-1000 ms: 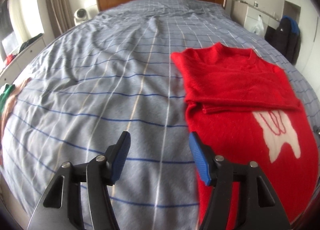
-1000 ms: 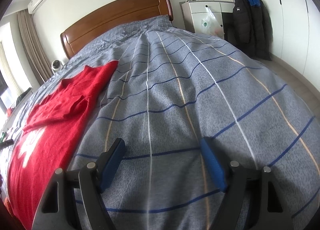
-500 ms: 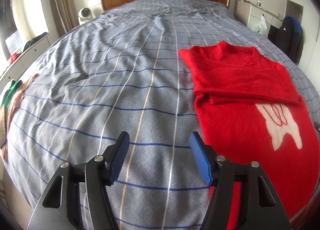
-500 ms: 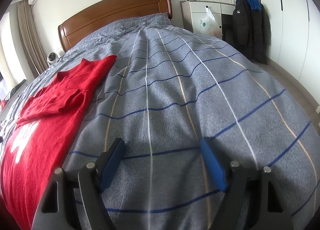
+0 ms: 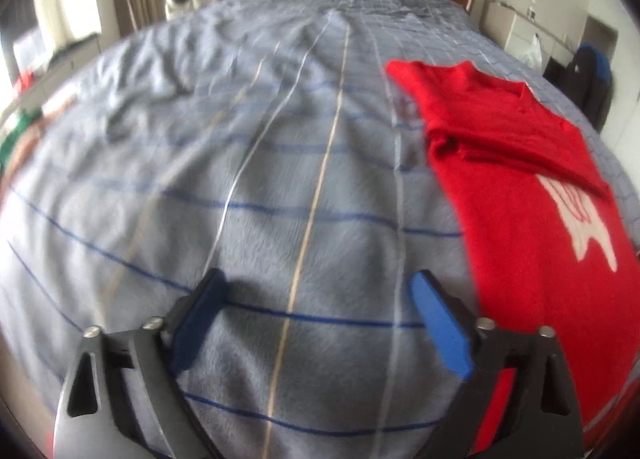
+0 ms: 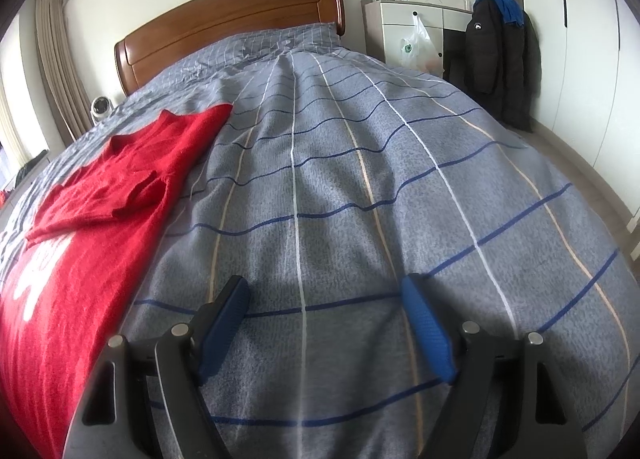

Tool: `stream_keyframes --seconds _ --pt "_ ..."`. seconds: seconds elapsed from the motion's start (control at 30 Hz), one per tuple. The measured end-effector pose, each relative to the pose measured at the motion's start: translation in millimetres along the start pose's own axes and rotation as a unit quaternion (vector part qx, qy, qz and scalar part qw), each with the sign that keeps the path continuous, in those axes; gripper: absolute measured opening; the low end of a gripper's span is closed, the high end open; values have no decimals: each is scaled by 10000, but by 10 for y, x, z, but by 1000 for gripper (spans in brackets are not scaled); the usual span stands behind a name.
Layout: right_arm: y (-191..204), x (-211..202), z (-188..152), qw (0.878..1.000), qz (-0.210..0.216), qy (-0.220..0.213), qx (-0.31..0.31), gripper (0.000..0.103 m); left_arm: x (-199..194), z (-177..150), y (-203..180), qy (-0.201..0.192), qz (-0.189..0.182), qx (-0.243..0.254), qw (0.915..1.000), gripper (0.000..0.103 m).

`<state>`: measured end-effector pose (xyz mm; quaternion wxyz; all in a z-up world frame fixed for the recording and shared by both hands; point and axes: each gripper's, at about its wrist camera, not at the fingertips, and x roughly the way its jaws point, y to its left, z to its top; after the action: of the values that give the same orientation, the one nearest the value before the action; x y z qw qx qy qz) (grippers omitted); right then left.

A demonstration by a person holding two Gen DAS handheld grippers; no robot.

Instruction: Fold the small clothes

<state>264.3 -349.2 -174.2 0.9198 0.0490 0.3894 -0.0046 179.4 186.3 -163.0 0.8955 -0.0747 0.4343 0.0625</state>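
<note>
One red sweater (image 5: 520, 195) lies flat on the bed (image 5: 280, 179), its top part folded down over the body, a white figure showing below the fold. There are two grippers, both hovering over bare striped cover. The left gripper (image 5: 320, 287) has just been opening its jaws and stands spread wide with nothing between them, the sweater just to its right. The right gripper (image 6: 322, 293) is spread too, empty, with the sweater (image 6: 92, 219) off to its left. The left view is blurred, so the green and tan things at the bed's far left edge I can't make out. Only the right view shows the one black jacket (image 6: 496, 55) and one plastic bag (image 6: 416, 43) clearly.
</note>
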Motion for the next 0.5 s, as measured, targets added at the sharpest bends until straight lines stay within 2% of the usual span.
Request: stream_keyframes --seconds 0.03,0.1,0.17,0.5 --pt "9 3 0 10000 -25 5 -16 78 45 -45 69 -67 -170 -82 9998 102" --pt "19 6 -1 10000 -50 13 -29 78 65 -95 81 -224 -252 67 9994 103" --pt "28 2 -2 10000 -55 15 -28 79 68 -150 40 -383 -217 343 9984 103" --pt "27 3 -21 10000 -59 11 -39 80 70 -197 32 -569 -147 383 9975 103"
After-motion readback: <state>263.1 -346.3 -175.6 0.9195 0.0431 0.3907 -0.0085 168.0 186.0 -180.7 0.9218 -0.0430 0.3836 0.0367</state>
